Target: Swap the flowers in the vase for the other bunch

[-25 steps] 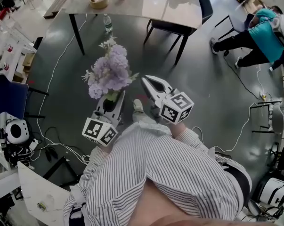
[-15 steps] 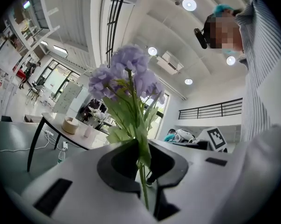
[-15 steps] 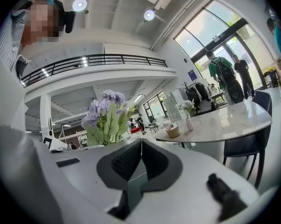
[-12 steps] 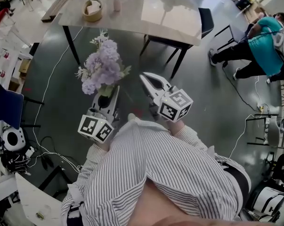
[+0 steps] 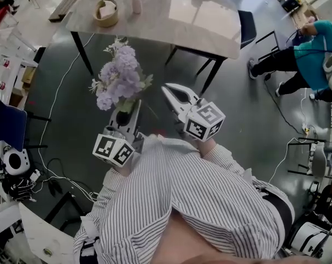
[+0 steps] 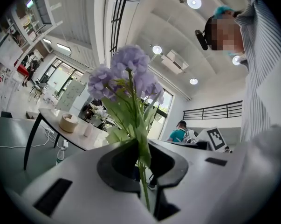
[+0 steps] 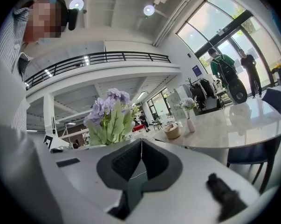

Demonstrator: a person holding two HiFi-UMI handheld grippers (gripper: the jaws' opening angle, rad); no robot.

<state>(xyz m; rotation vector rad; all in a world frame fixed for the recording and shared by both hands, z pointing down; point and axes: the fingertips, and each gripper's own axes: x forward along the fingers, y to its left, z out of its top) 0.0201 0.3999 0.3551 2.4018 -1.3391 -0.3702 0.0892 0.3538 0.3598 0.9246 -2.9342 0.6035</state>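
I have the purple bunch (image 5: 119, 81) in the left gripper (image 5: 134, 109), whose jaws are nearly together and pinch the green stems (image 6: 141, 169) low down, so the heads stand upright above the gripper and well clear of the floor. The right gripper (image 5: 169, 90) is fully closed with nothing between its jaws, and it rides just beside the bunch without touching it. The vase (image 5: 136, 5) stands well ahead on the far left part of the bench (image 5: 177, 15), next to a round bowl (image 5: 106, 11), and the right gripper view shows a white sprig (image 7: 188, 103) in it, so I judge the swap has not begun and this step is simply bringing the new bunch over. To do it well I keep the left gripper level so the stems do not slip or swing, and I leave the pinch as it is, because the hold is on only a few thin stems and squeezing harder could crush them. I aim for the bench edge nearest the vase and steer clear of the bowl. Once I am close, I expect the free right gripper to open and lift the sprig straight up by its stalk while the vase stays upright. The narrow neck may be a tight fit for this fuller bunch.
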